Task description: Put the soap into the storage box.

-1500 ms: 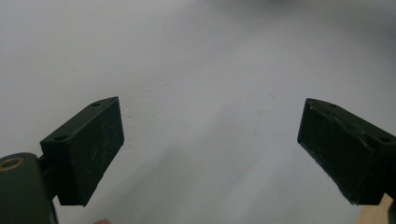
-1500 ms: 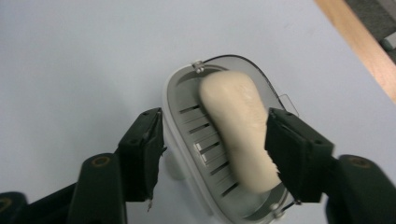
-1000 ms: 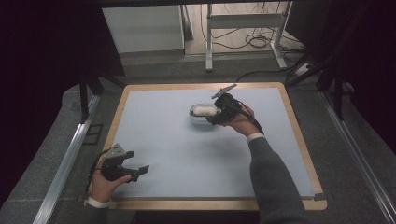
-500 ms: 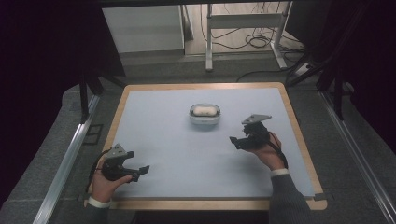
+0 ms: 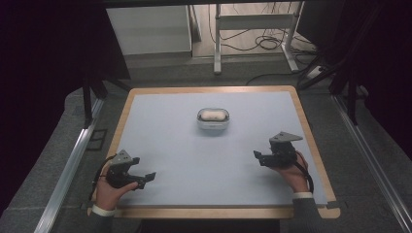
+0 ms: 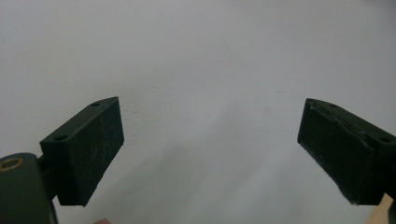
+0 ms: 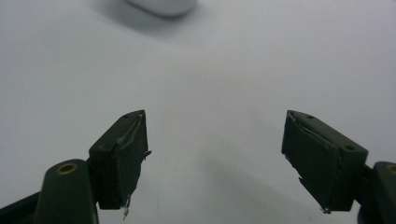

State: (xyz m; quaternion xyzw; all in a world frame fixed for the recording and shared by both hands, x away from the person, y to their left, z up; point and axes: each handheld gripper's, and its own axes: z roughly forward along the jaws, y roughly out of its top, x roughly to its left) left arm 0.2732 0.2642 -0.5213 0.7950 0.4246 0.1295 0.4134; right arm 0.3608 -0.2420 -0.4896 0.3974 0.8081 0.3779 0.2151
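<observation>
Black rubber-faced jaws stand wide apart on both grippers, with nothing between them but bare mat. The right gripper [image 7: 212, 154], seen in its own view, looks along the pale blue-grey mat [image 7: 243, 70] toward the container [image 7: 161, 5], whose near edge is cut off at the top of that view; the jaws are well short of it and hold nothing. The left gripper [image 6: 210, 149] is likewise fully open and empty over plain mat, with a sliver of the wooden board edge [image 6: 384, 212] at the lower right. In the high view the right gripper [image 5: 265, 158] rests in a hand at the near right of the mat, pointing left, and the left gripper [image 5: 145, 177] rests in a hand at the near left, pointing right. The container [image 5: 213, 120], a small rounded clear tub with something white inside, stands alone at the middle of the far half of the mat, well apart from both grippers. Judged from this layout, both tools are parked near the person, clear of the tub, so the tub reads as set down and released. The white contents are too small and blurred to identify; whether the tub has a lid cannot be told. The floor beyond the board, with cables and a stand, lies in dim light.
</observation>
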